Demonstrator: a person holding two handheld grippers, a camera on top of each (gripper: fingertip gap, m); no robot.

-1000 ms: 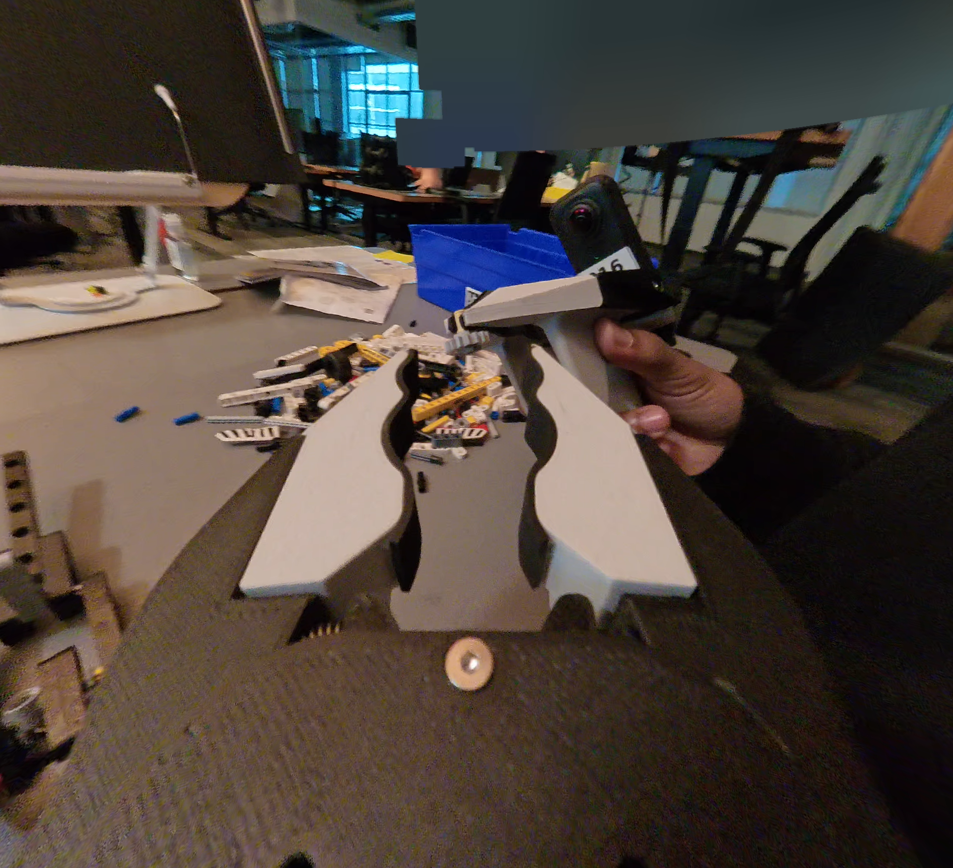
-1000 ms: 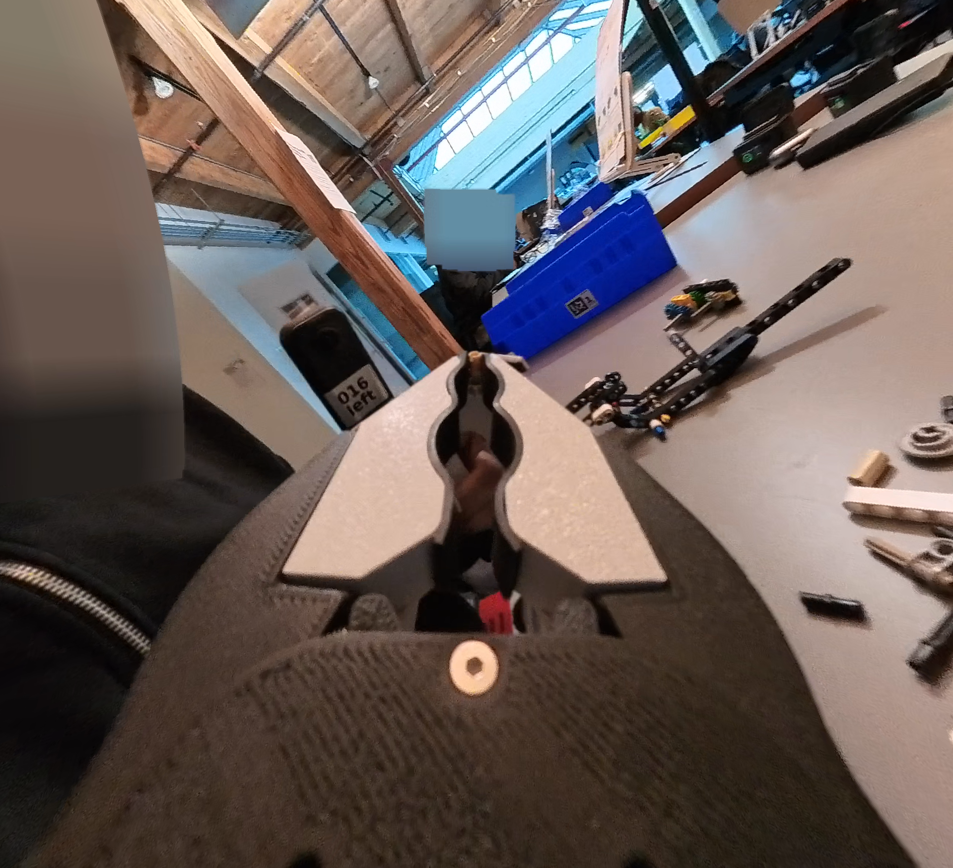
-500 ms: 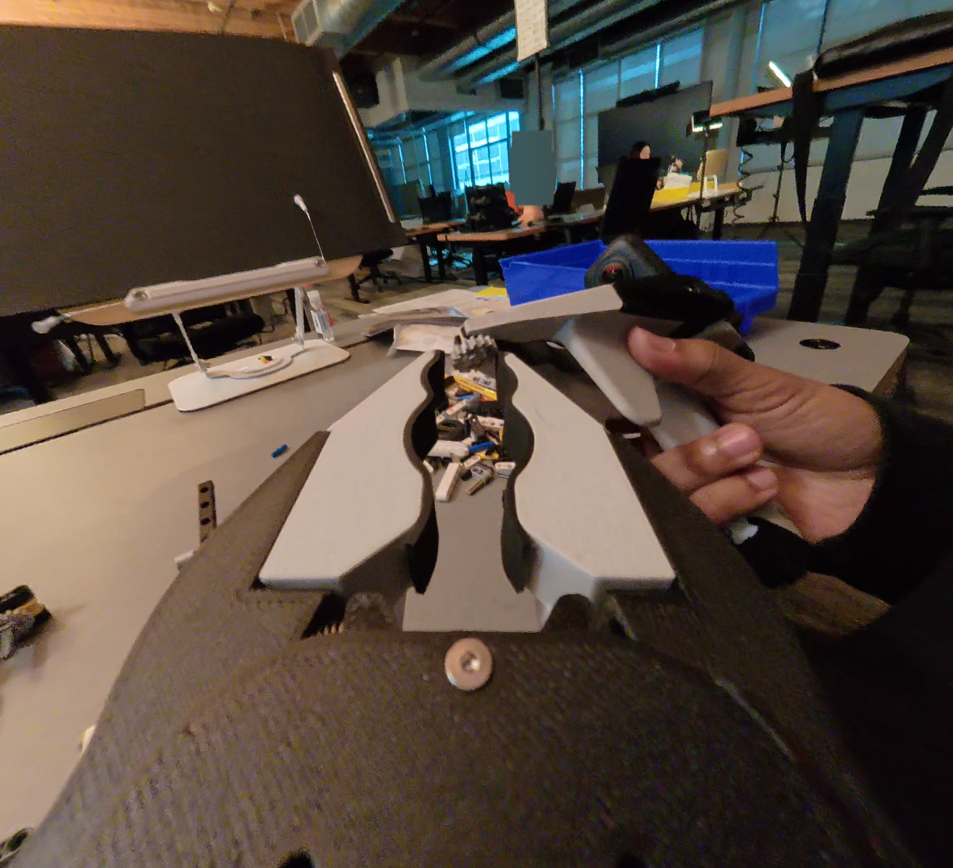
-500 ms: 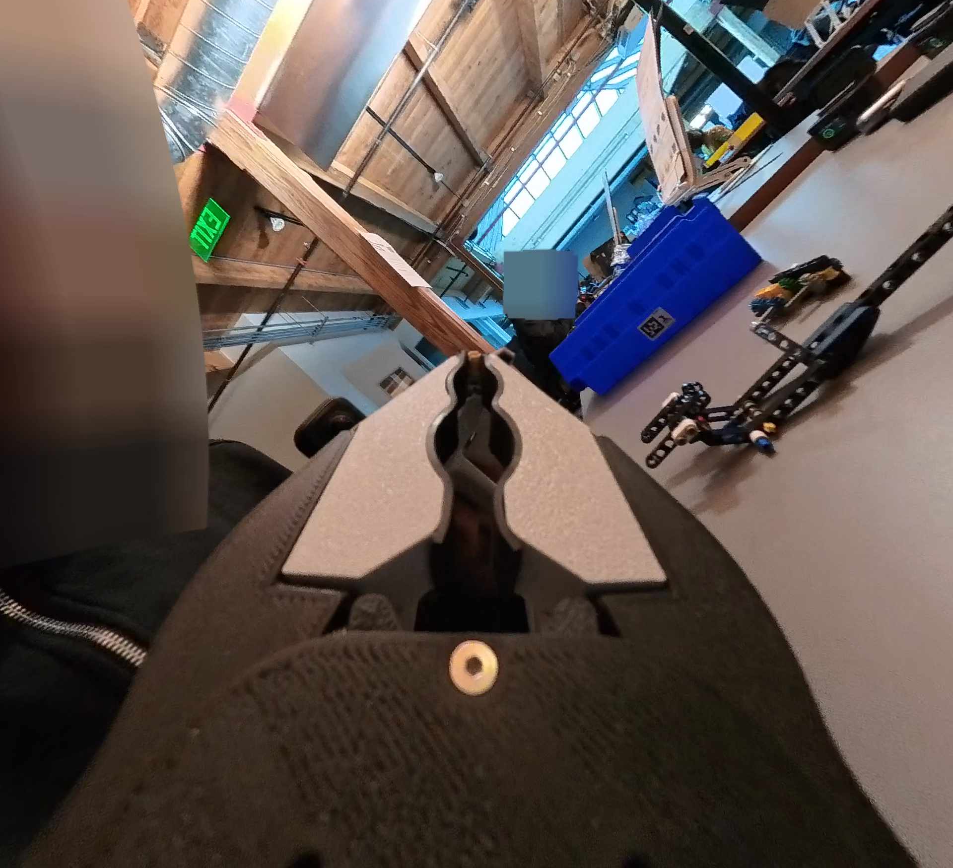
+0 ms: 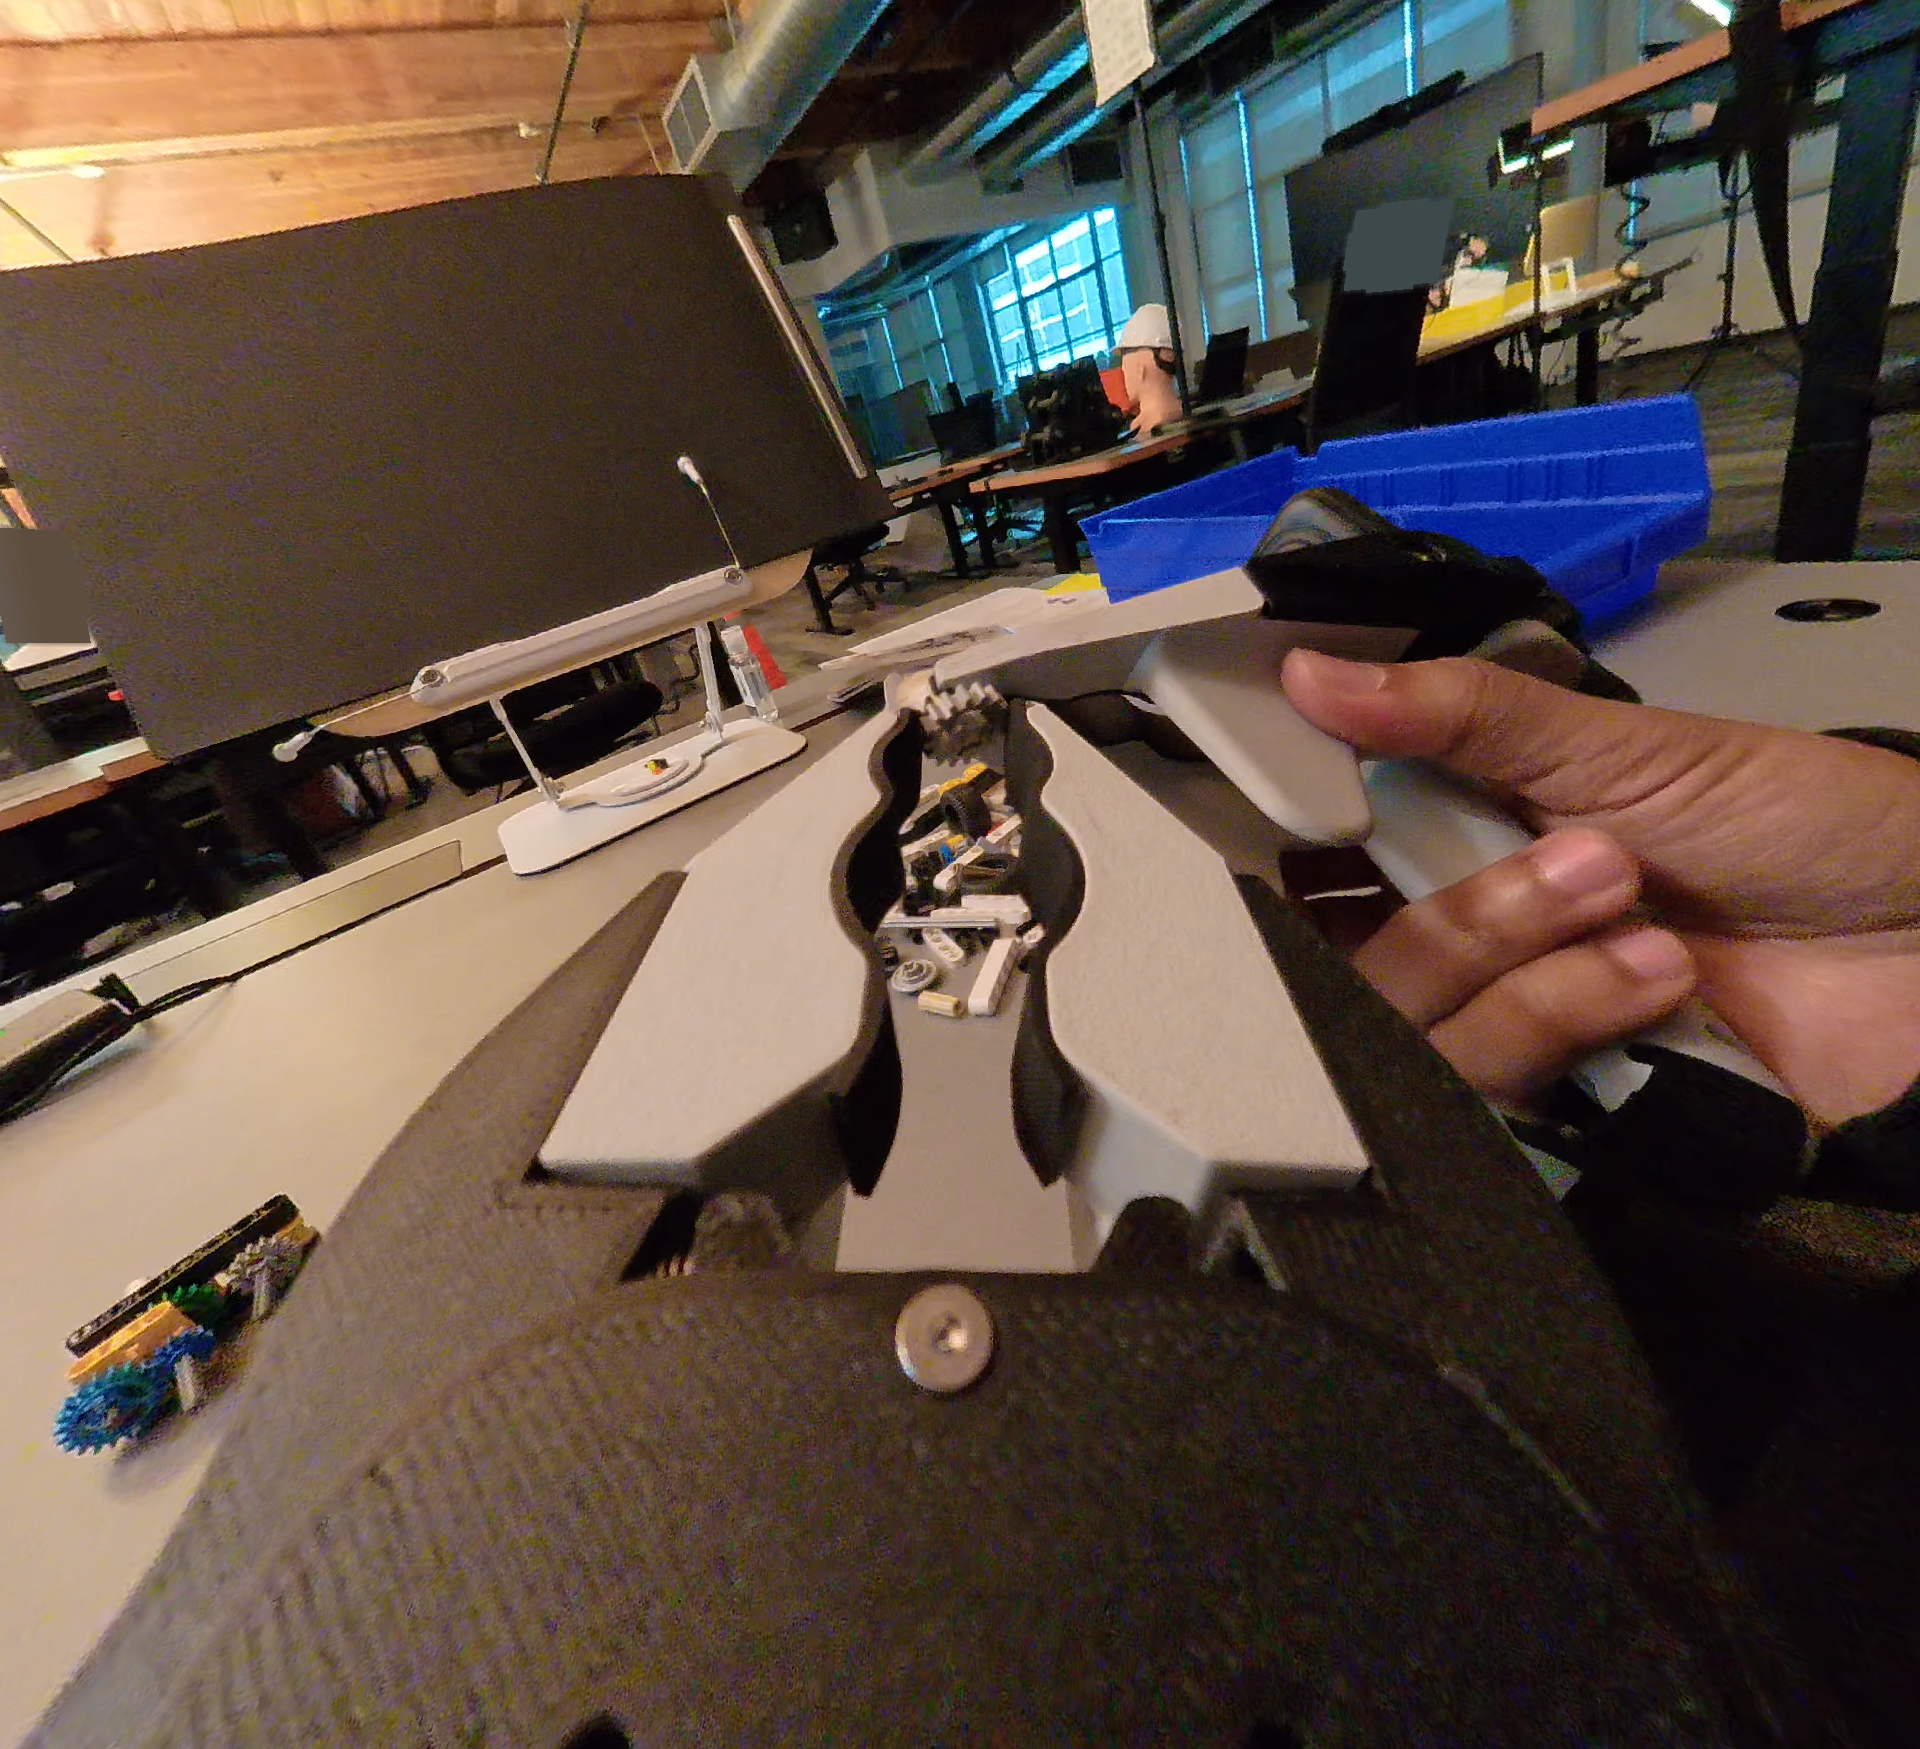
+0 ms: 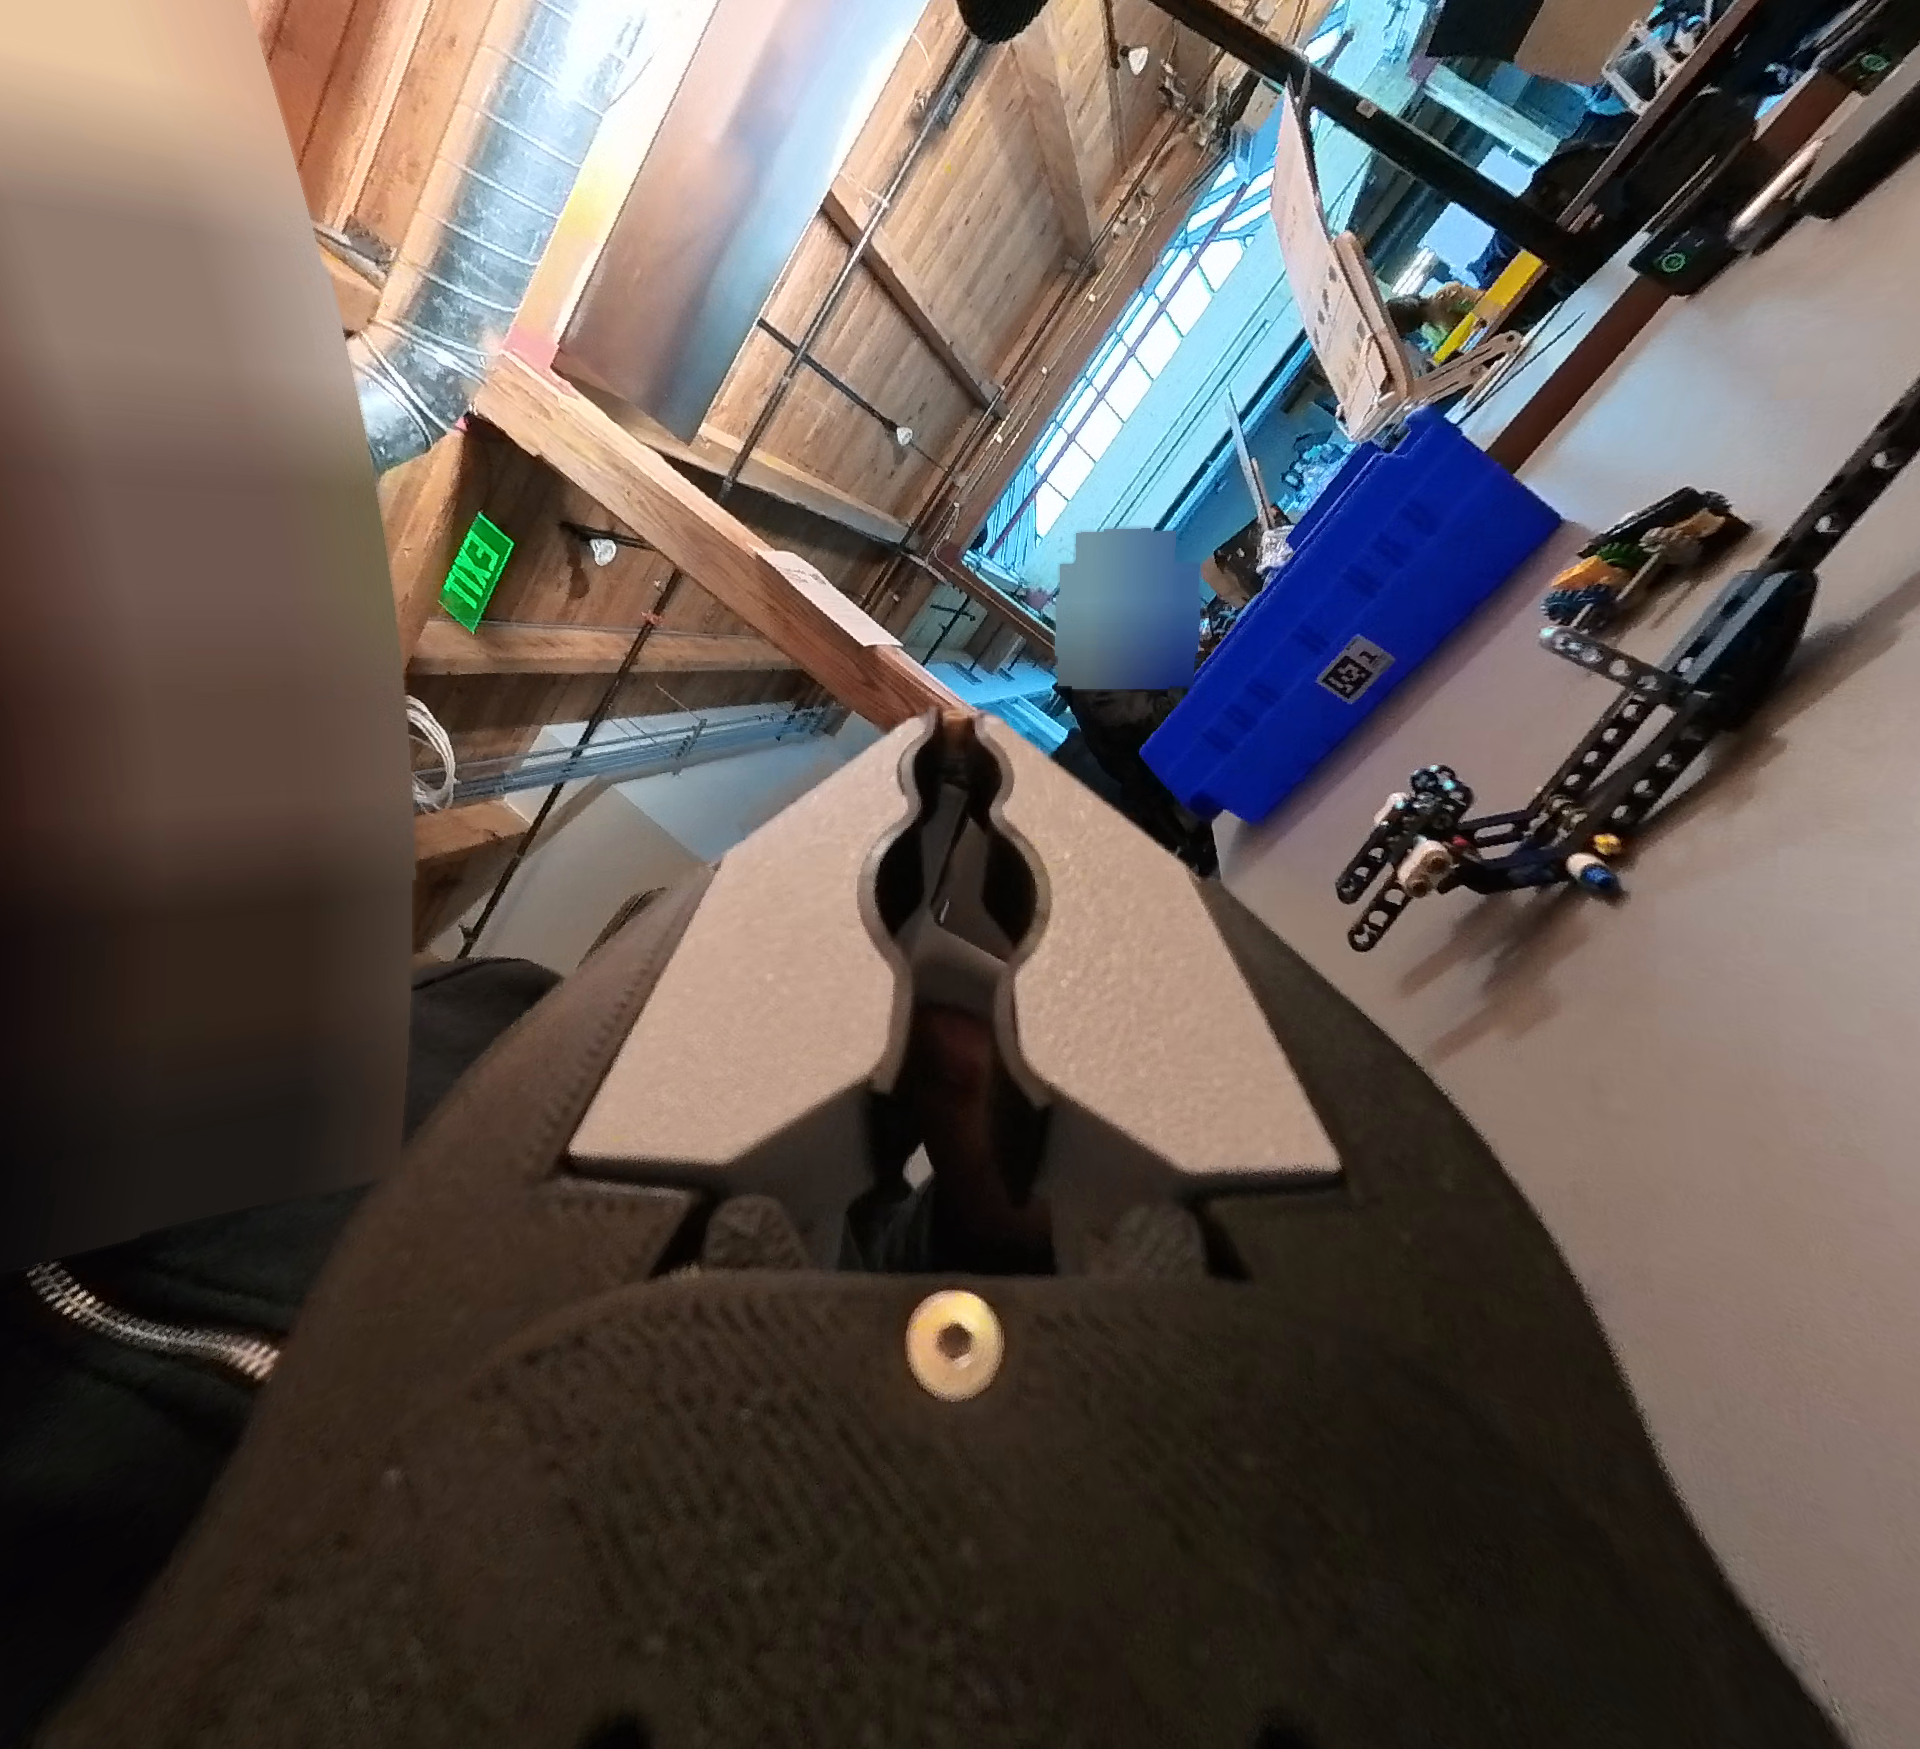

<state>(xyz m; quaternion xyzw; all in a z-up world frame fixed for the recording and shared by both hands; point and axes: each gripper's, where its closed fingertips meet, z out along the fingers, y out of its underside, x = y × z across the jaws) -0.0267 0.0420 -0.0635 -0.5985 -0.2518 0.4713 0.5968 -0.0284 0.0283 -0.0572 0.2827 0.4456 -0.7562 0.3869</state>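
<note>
Left gripper (image 5: 961, 733): grey fingers narrowed onto a small grey toothed plastic gear (image 5: 958, 725) at their tips, pads seemingly against its sides. The same gear sits at the tip of the right gripper (image 6: 954, 731), gripped by a hand (image 5: 1621, 878); its fingers are closed, with a thin tan piece pinched at the tip. Below on the grey table (image 5: 312, 1055): pile of loose plastic building pieces (image 5: 961, 910); blue plastic bin (image 5: 1475, 494) behind.

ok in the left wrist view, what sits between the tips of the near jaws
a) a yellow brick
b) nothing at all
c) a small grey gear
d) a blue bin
c: a small grey gear sits at the tips of the left gripper, under the tip of the right gripper, which reaches in from the right; the blue bin stands far behind.
</note>
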